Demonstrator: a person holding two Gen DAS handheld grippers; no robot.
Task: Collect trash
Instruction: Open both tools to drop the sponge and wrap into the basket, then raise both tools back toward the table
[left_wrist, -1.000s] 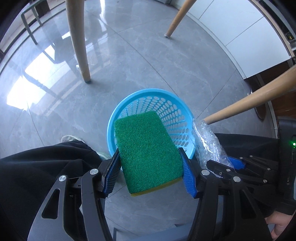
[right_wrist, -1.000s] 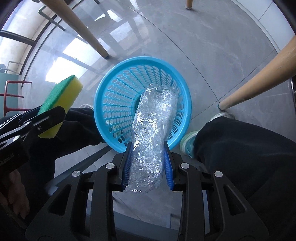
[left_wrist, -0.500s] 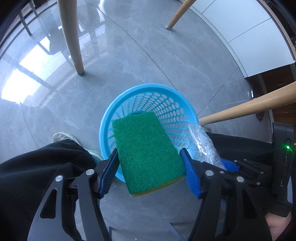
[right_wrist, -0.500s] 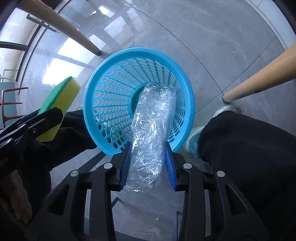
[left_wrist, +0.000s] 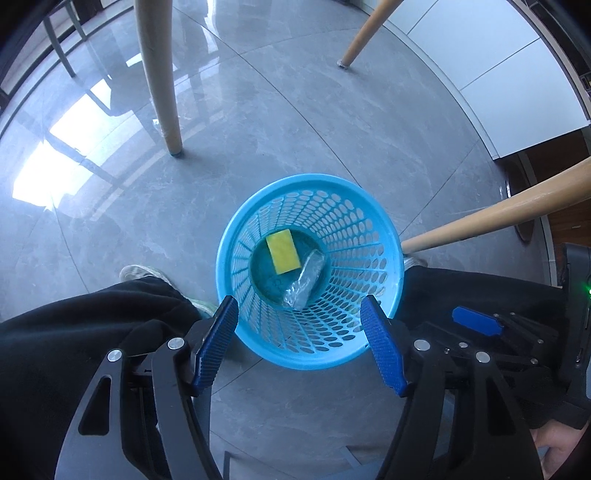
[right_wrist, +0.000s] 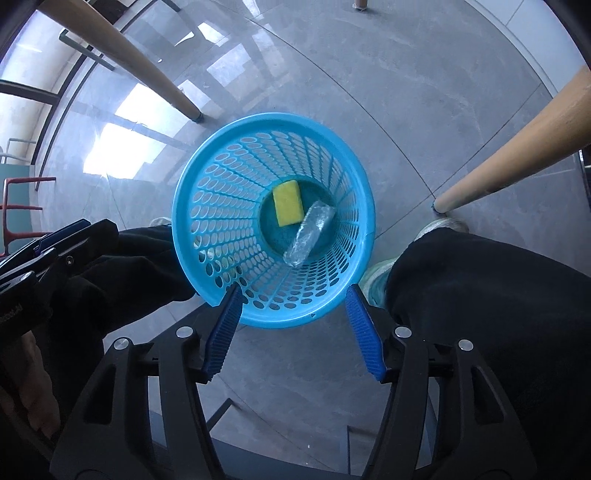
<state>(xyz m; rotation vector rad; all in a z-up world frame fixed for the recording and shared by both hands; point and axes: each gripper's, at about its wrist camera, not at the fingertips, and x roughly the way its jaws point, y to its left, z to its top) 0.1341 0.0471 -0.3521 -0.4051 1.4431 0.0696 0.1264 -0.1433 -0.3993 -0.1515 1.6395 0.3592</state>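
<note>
Sponge (left_wrist: 283, 251) and plastic wrap (left_wrist: 306, 283) lie on the basket (left_wrist: 384, 236) bottom, touching. Left gripper (left_wrist: 300, 345) hangs spread and empty right above it; right gripper (right_wrist: 293, 330) is opening, nothing between its jaws, probably because both just needed dropping in.

Around the wooden table leg (left_wrist: 162, 81) I am seeing glossy grey floor tiles (left_wrist: 258, 129) spreading outward. Window light (left_wrist: 74, 147) is glaring on the floor just left of it, while white cabinets (left_wrist: 491, 85) are standing far to its right.
</note>
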